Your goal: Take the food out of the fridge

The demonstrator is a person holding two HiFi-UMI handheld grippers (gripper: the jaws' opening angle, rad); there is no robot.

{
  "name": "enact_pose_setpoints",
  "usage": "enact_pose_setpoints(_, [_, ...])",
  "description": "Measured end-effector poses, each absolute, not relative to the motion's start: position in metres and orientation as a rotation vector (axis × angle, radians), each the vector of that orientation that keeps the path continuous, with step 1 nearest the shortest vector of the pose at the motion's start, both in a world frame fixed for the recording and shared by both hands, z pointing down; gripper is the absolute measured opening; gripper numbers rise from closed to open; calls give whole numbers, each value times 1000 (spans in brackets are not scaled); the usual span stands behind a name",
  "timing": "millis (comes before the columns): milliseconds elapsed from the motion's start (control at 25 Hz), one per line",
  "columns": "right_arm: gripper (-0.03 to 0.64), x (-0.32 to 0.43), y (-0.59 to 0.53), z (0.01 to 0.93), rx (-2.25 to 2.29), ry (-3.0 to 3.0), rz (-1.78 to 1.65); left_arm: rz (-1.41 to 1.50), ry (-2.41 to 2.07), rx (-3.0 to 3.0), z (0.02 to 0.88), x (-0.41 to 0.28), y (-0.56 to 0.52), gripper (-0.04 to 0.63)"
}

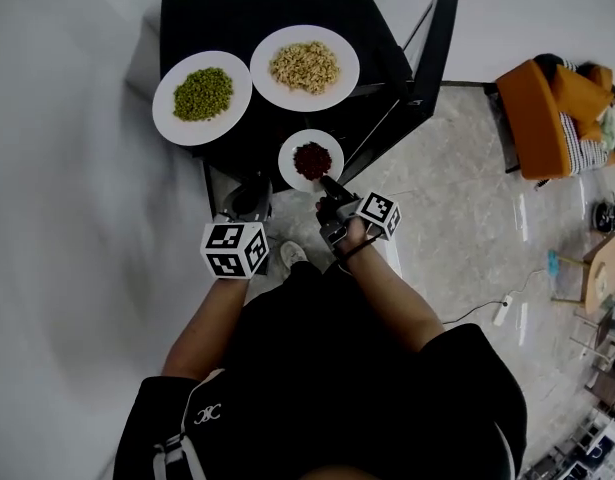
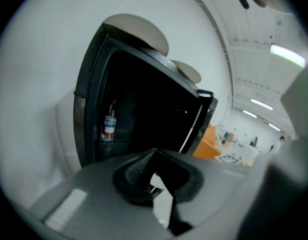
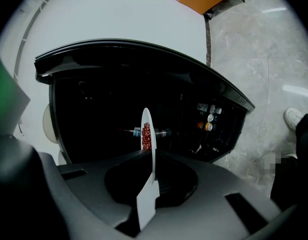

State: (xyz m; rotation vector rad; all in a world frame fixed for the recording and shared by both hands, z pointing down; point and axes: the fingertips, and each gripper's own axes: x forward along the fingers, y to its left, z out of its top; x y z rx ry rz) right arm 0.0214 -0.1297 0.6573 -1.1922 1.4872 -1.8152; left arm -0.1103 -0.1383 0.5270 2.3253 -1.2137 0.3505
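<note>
- Orange chair (image 1: 535, 118): far right of the right fingers (image 1: 328, 182), by the wall (image 1: 547, 18).
- White shoe (image 1: 292, 256): on the floor (image 1: 457, 218), just behind the fingers, a bit left.
- Plug strip (image 1: 502, 310) with a cord: on the floor, well right of the fingers.
- Wood table (image 1: 609, 258): farthest right.

a black fridge (image 1: 287, 8), 3 white plates (image 1: 172, 123) of green food (image 1: 203, 94), tan food (image 1: 305, 66), dark red food (image 1: 312, 160).
</note>
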Motion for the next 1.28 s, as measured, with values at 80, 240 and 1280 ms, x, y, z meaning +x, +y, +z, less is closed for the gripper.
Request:
enact_pose_setpoints(80, [8,23,-114,641,-1173,1502,-1833,335,-1223,2341,522,-109,-139,0])
enact_pose_setpoints(240, [8,33,-90,601,-1152,1539,-1840,317,-1225,2387,509,-103,-139,-1])
enact_pose_setpoints(1280, [8,84,-62,505,-1138,1470,-1766,329,-1197,2571,465,-42,-136,0])
